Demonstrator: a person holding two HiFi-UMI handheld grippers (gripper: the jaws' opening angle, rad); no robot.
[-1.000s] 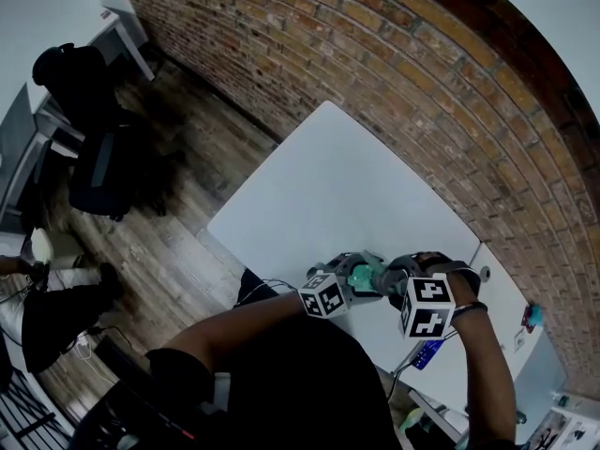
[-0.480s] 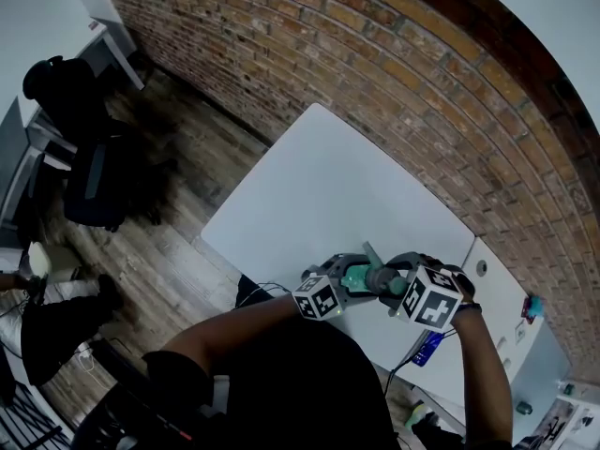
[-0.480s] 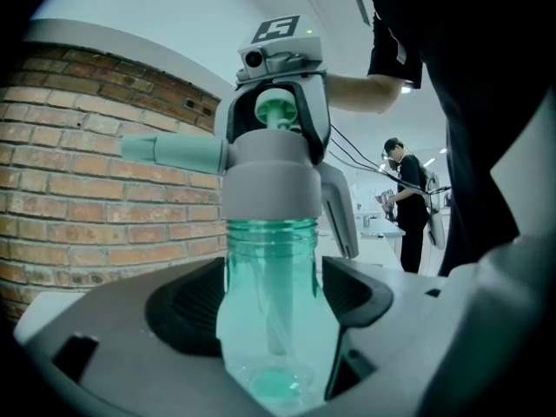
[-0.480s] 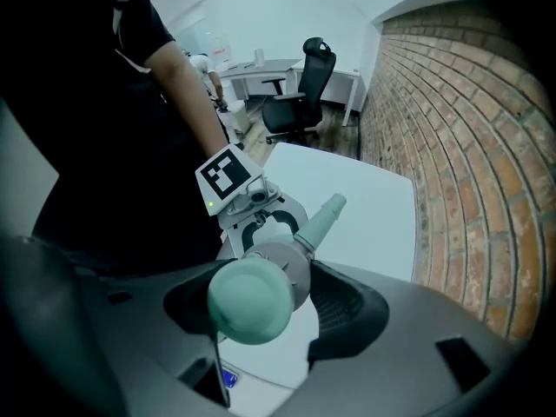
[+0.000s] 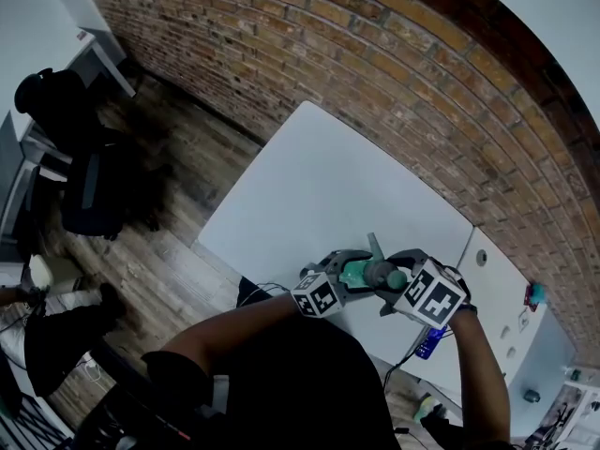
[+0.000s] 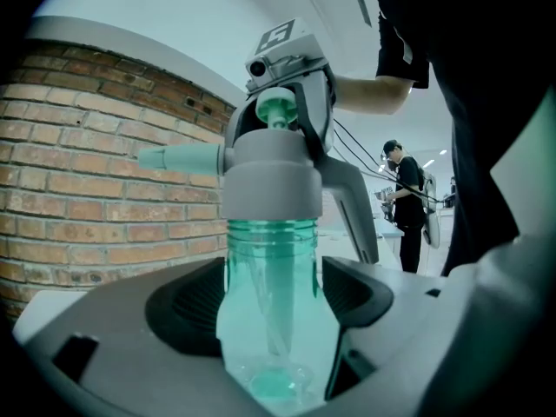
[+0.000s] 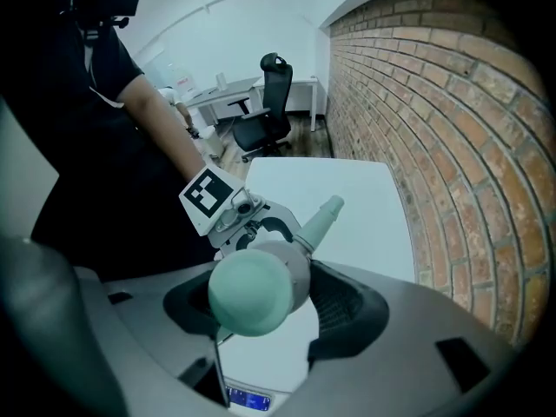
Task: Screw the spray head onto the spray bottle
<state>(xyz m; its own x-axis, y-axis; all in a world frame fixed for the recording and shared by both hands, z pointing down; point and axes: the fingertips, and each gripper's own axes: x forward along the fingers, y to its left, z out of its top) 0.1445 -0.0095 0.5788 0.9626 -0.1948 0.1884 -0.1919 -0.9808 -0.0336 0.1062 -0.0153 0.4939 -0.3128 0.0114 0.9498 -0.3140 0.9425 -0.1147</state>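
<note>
Spray bottle (image 6: 270, 263) in left hand-held gripper (image 6: 273, 318), head (image 7: 257, 287) — in right hand-held gripper (image 7: 271, 309)

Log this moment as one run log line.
left gripper: shut on bottle | right gripper: shut on spray head | spray head: on bottle neck

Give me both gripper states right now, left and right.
Left gripper: jaws shut on the bottle.
Right gripper: jaws shut on the spray head, which sits on the bottle's neck.
</note>
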